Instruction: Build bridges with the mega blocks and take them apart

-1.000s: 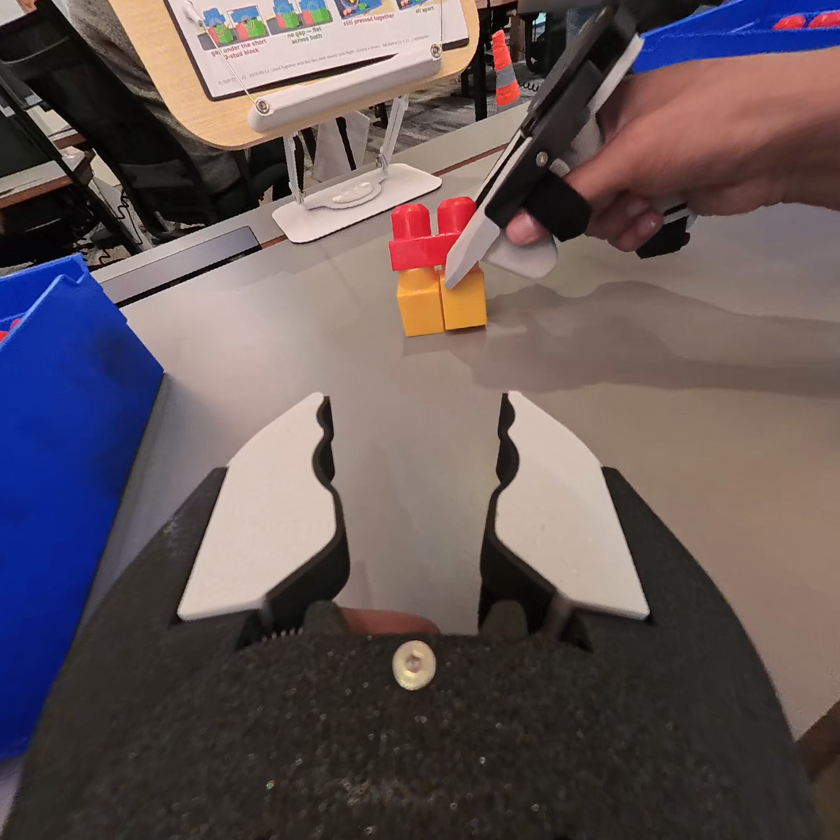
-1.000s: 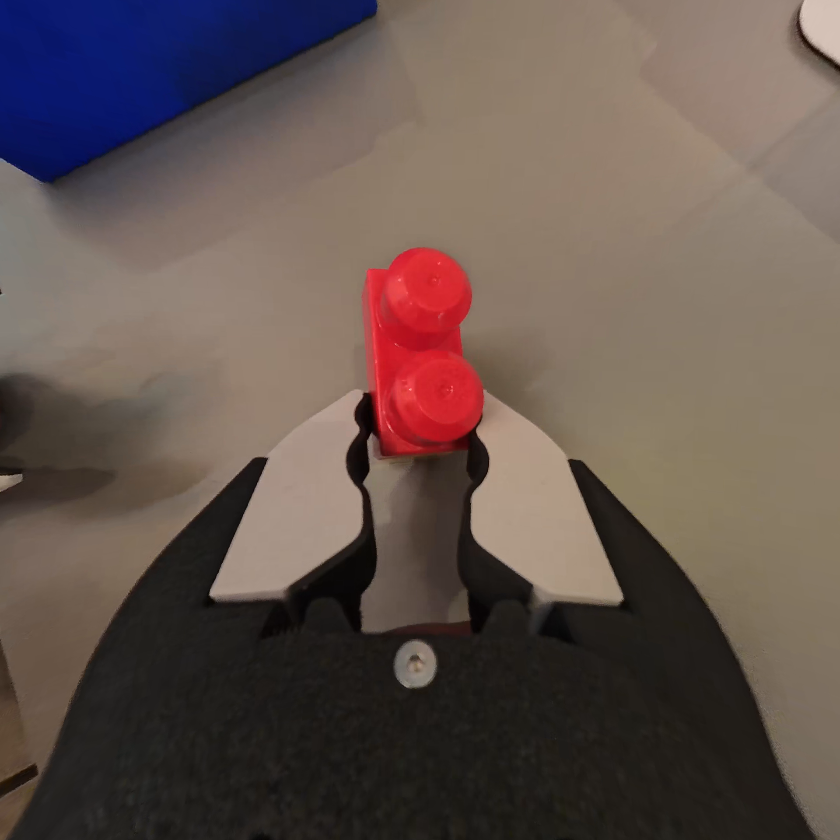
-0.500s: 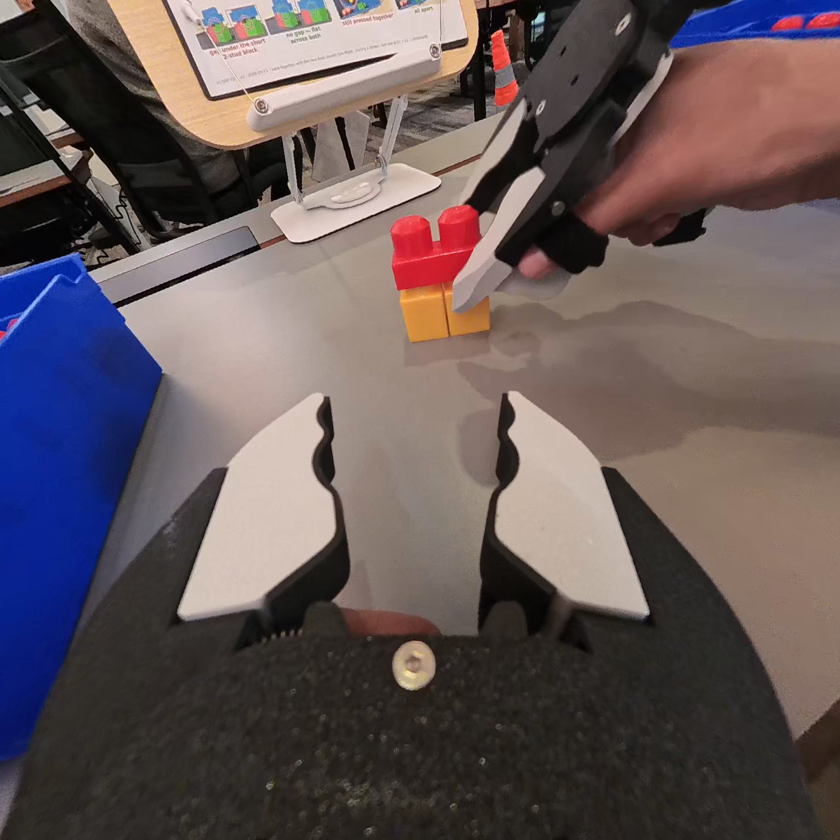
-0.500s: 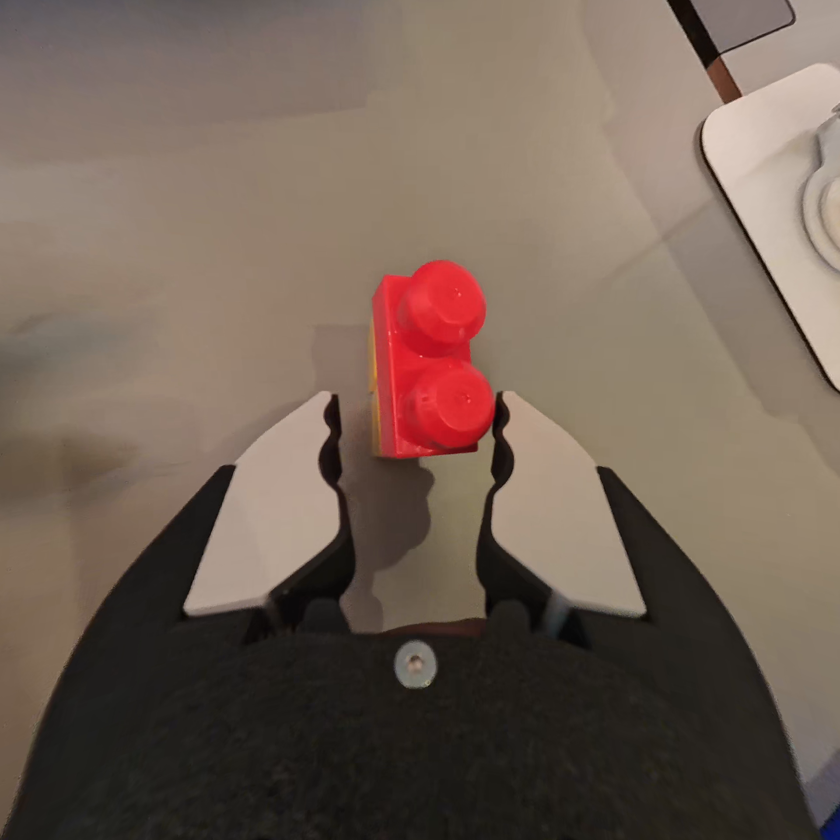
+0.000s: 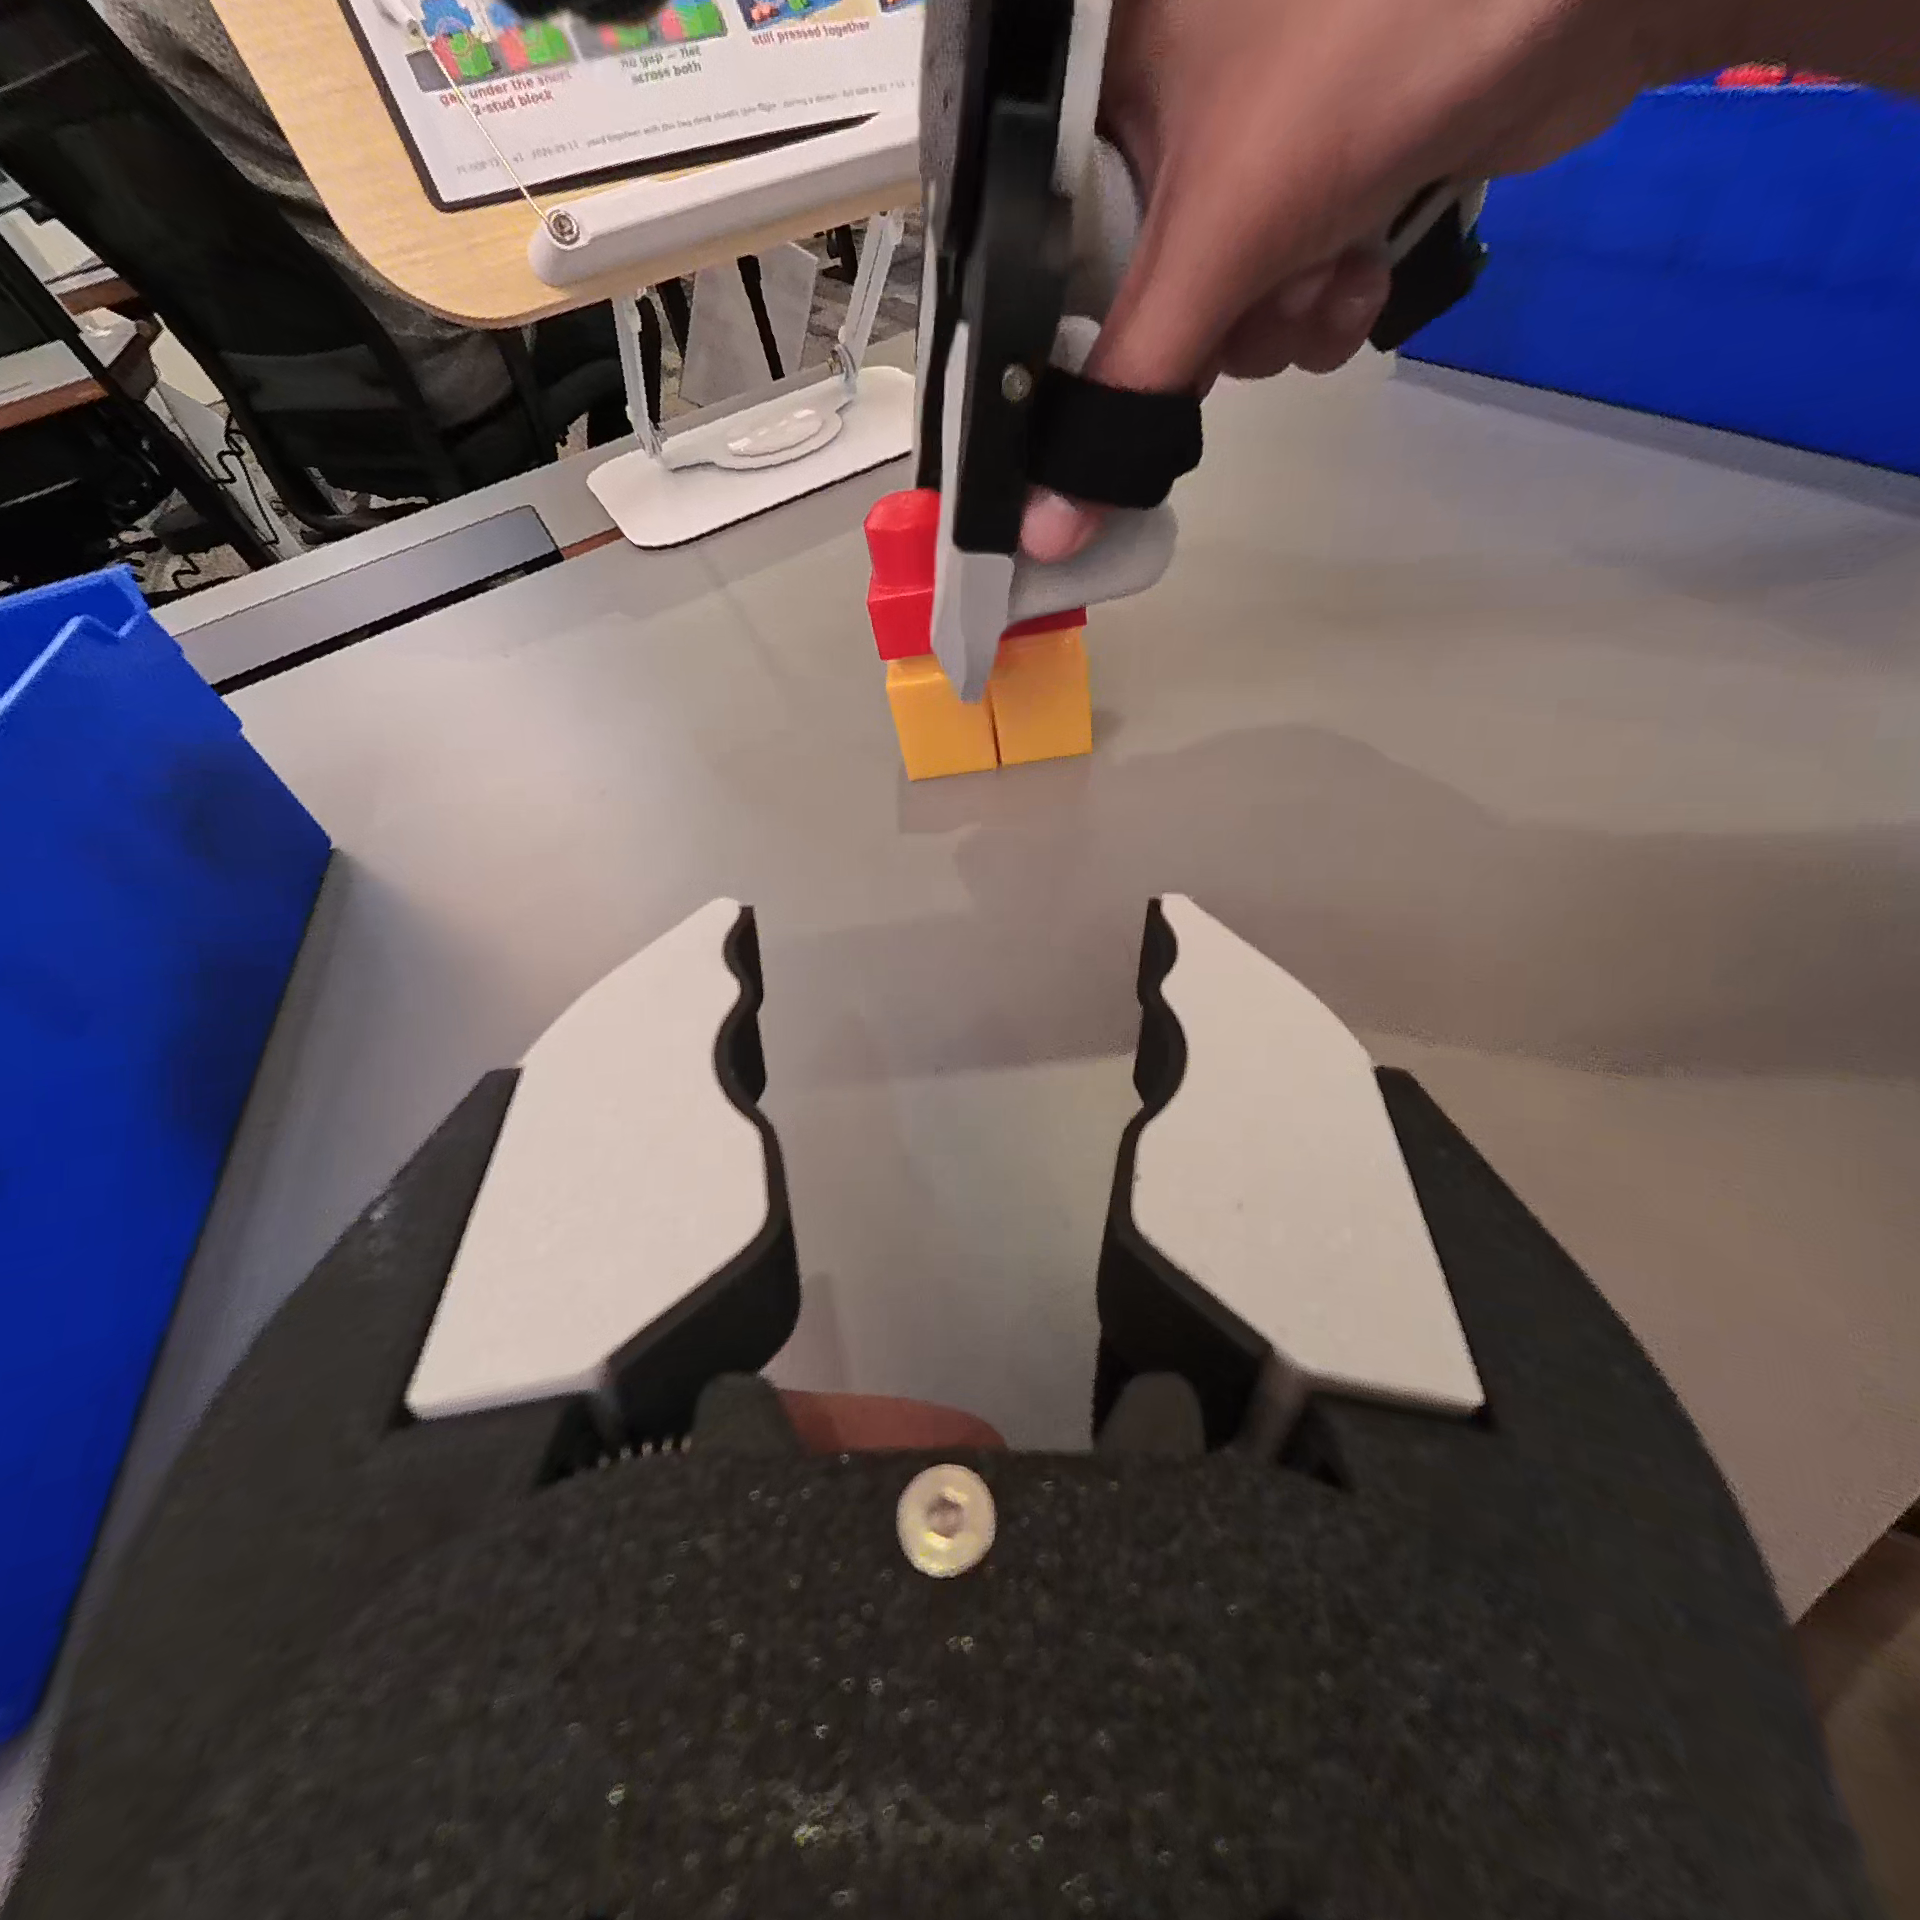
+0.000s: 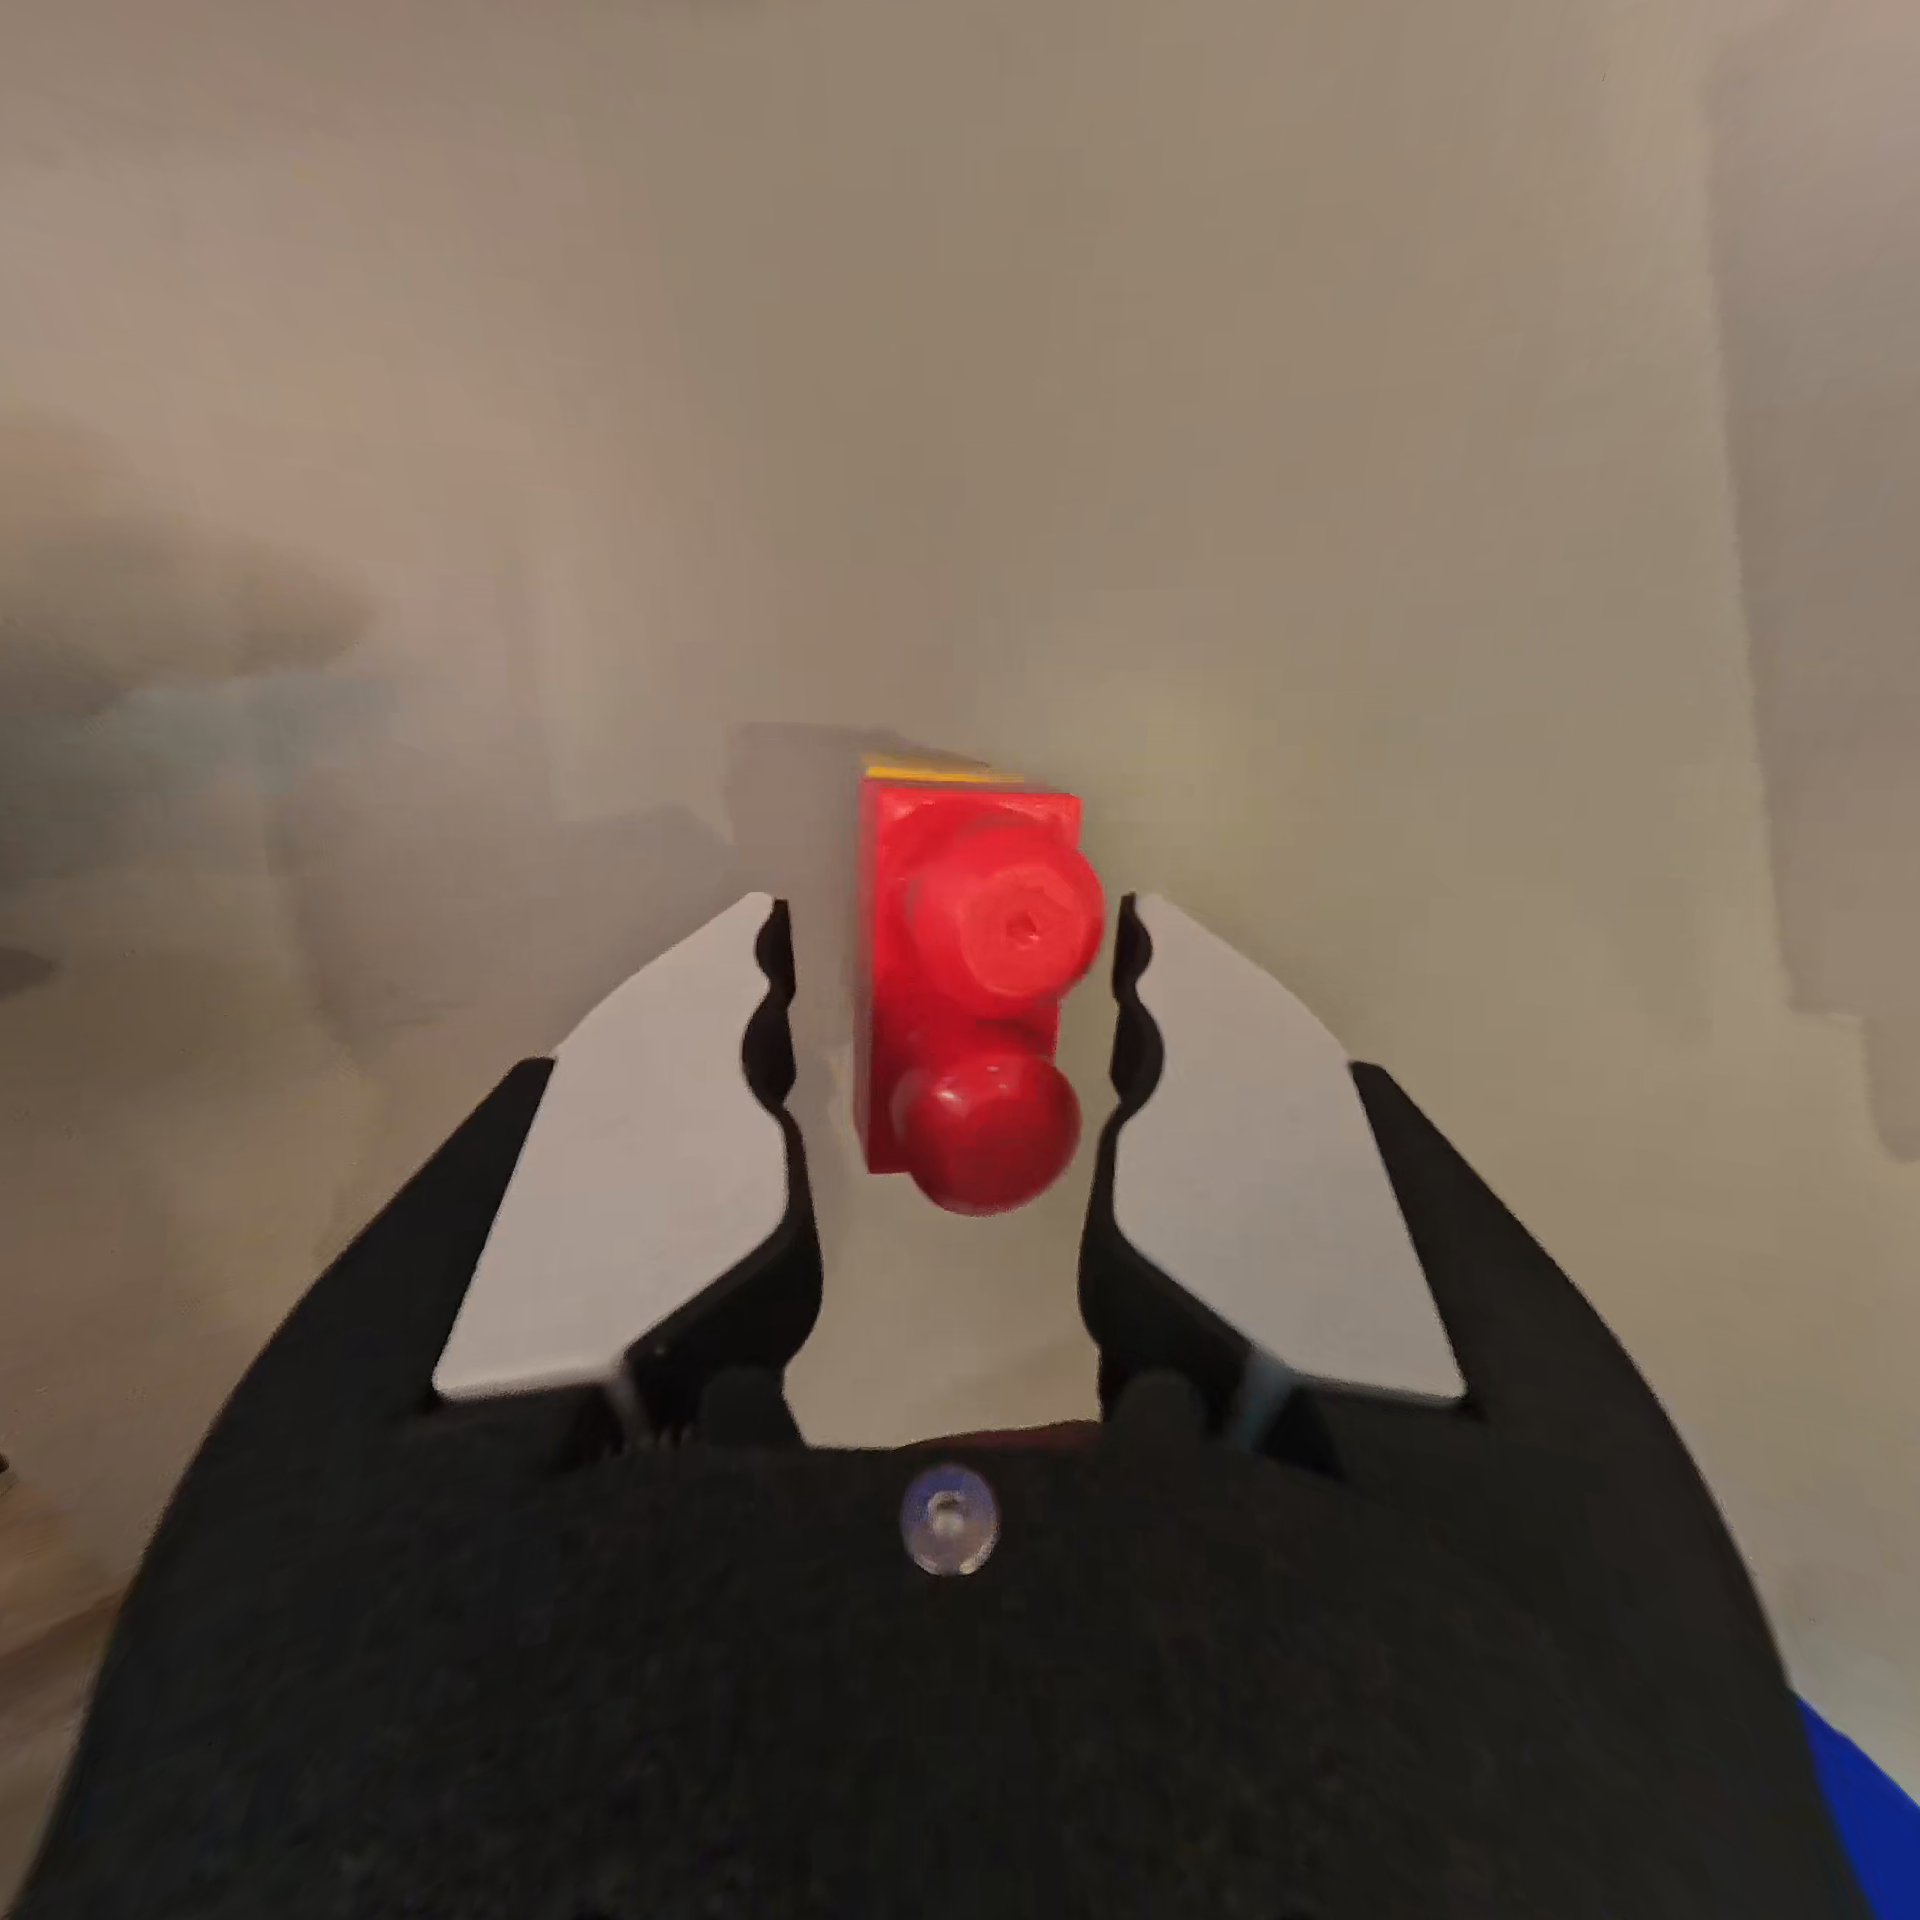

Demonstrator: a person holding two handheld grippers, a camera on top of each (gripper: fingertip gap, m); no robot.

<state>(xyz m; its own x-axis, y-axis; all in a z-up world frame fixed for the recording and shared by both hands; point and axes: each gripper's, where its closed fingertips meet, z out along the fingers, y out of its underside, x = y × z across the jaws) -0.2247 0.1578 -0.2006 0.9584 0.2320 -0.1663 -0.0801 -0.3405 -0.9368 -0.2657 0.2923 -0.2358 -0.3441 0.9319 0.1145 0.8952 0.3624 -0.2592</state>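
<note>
Mega blocks stand assembled on the grey table [image 5: 1455,831]: a red two-stud block [image 5: 902,592] sits on top of two yellow blocks [image 5: 987,707], which stand side by side and touching. In the left wrist view the stack lies at 12 o'clock from the left gripper [image 5: 945,940], well apart from it.

Left gripper: jaws wide apart, nothing between them, held low over bare table.

Right gripper [image 6: 948,940]: pointed straight down over the stack, held by a hand [image 5: 1278,208]. Its jaws are spread wider than the red block [image 6: 971,987] and straddle it, one finger at 9 o'clock and one at 3 o'clock of the block. A gap shows on the 9 o'clock side; on the 3 o'clock side the upper stud lies very close to the finger, and contact cannot be judged through the motion blur. A thin yellow edge [image 6: 925,771] shows beyond the red block at 12 o'clock.

Surroundings: a blue bin [image 5: 135,935] at 9 o'clock of the left gripper, a second blue bin [image 5: 1683,291] at 2 o'clock, and a white stand [image 5: 769,457] carrying a wooden board with an instruction sheet [image 5: 644,94] at 12 o'clock behind the stack.
</note>
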